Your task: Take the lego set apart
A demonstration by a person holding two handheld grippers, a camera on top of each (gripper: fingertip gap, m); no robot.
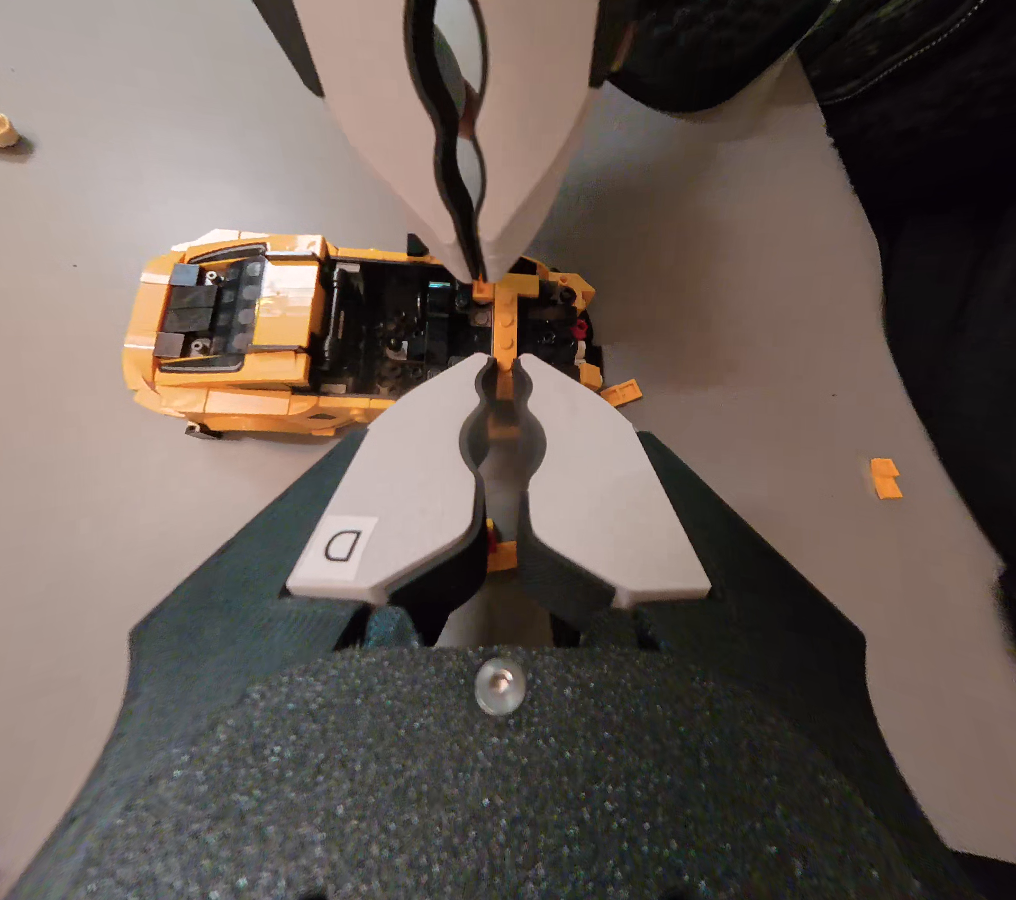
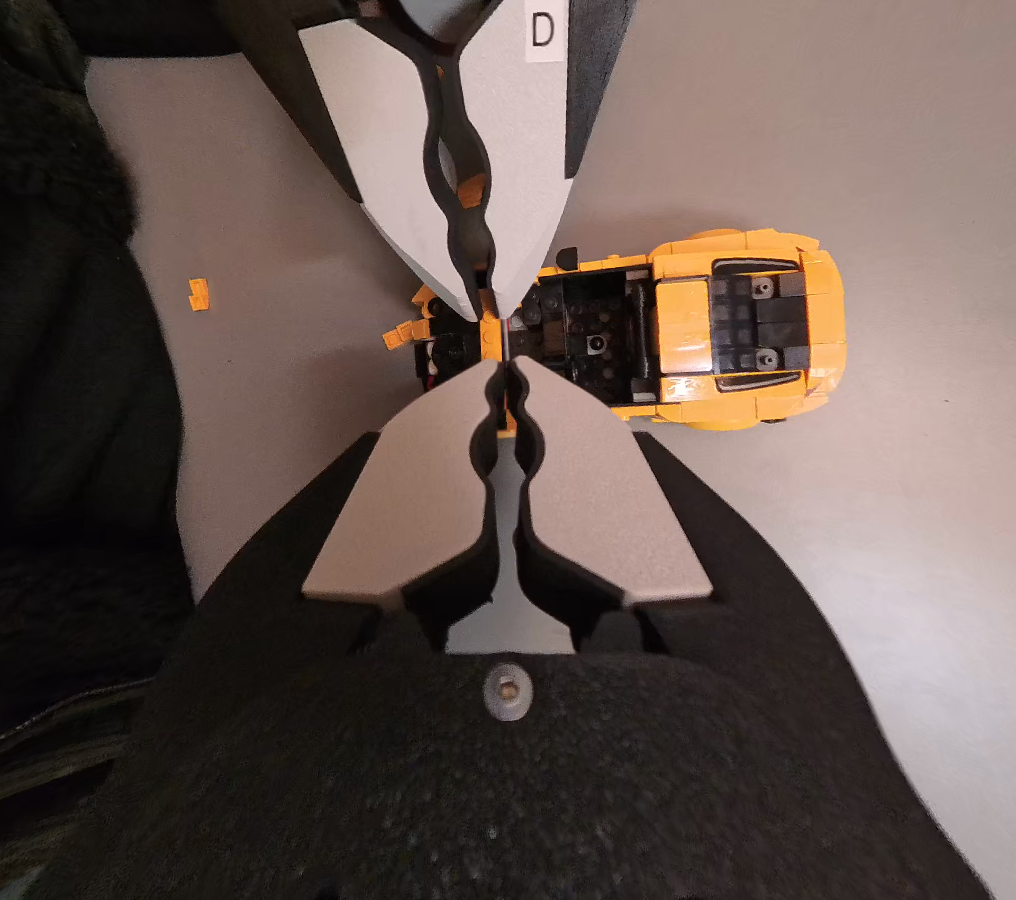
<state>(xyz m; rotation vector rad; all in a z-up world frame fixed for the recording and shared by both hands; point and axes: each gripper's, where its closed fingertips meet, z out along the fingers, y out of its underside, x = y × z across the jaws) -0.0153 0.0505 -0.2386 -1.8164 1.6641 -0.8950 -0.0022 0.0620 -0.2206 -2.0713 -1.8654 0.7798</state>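
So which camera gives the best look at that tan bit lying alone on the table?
The left wrist view: the tan piece sits at its left edge, partly cut off, away from the orange car. The right wrist view does not show it at all; there you see only the car and loose orange pieces.

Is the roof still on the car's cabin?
No: in the left wrist view the orange car has its cabin open, black interior parts exposed between the rear deck and the front.
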